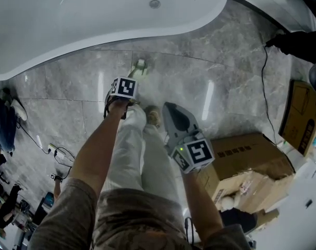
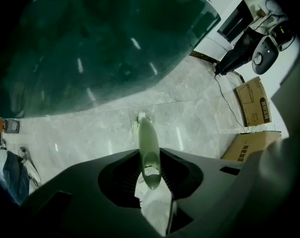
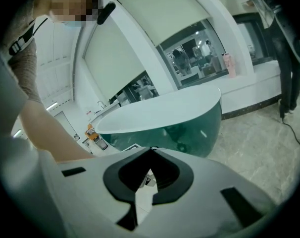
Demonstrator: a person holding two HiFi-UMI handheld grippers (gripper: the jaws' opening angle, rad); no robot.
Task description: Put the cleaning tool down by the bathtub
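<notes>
A pale green cleaning tool (image 1: 139, 67) stands with its head on the grey marble floor, just in front of the white bathtub (image 1: 95, 25). Its long handle (image 2: 149, 152) rises between the jaws of my left gripper (image 1: 125, 94). The jaws stand open, with dark gaps on both sides of the handle and the pads (image 2: 125, 182) off it. My right gripper (image 1: 170, 110) hangs to the right above the floor, pointing toward the tub. It is shut, its tips (image 3: 151, 150) meeting on nothing. In the right gripper view the tub (image 3: 160, 113) lies ahead.
My legs in white trousers (image 1: 132, 150) and a shoe (image 1: 154, 117) stand just behind the tool. Cardboard boxes (image 1: 252, 160) sit at the right and a flat one (image 1: 304, 116) leans farther right. A black cable (image 1: 265, 87) runs over the floor; a power strip (image 1: 51, 150) lies at the left.
</notes>
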